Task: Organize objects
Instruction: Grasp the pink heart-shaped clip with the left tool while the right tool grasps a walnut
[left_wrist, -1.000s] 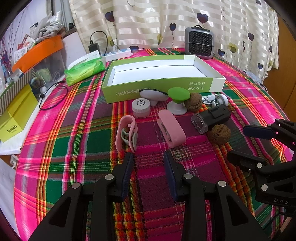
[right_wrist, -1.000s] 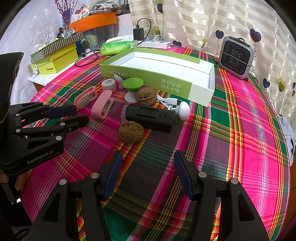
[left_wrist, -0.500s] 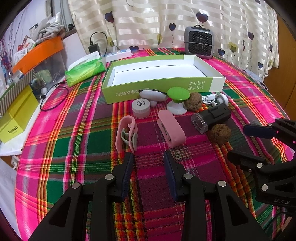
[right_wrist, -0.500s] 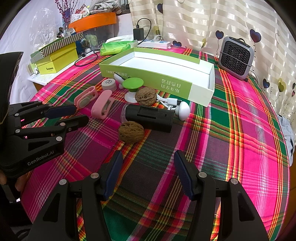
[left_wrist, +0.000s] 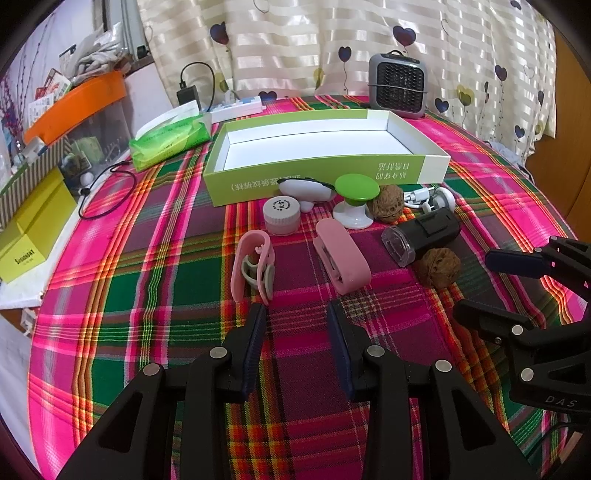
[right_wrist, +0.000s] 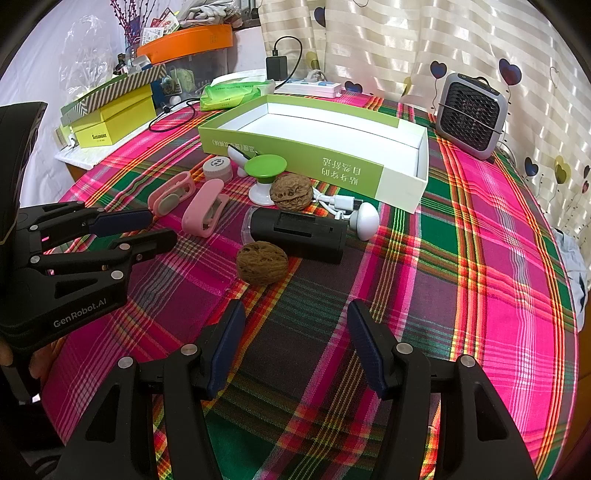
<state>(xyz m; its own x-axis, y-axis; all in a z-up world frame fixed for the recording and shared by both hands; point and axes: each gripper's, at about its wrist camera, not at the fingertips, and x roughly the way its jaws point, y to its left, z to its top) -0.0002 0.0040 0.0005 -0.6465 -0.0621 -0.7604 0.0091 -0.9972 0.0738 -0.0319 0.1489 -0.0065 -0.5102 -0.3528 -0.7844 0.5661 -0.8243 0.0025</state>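
An empty green and white box (left_wrist: 436, 158) (right_wrist: 402, 177) lies on the plaid cloth. In front of it lie two pink clips (left_wrist: 253, 264) (left_wrist: 341, 254), a white jar (left_wrist: 281, 215), a green-topped stand (left_wrist: 355, 199), two walnuts (left_wrist: 388, 208) (left_wrist: 439, 266), a black cylinder (left_wrist: 424, 236) (right_wrist: 299, 234) and a white cabled piece (right_wrist: 364, 219). My left gripper (left_wrist: 295, 314) is open and empty, just short of the pink clips. My right gripper (right_wrist: 295, 317) is open and empty, just short of the near walnut (right_wrist: 262, 262).
A grey fan heater (left_wrist: 398, 85) stands behind the box. A green tissue pack (left_wrist: 170, 142), a power strip (left_wrist: 236, 109), yellow boxes (left_wrist: 33, 229) and an orange-lidded bin (left_wrist: 79, 103) line the left and back edges. The table drops off at the left.
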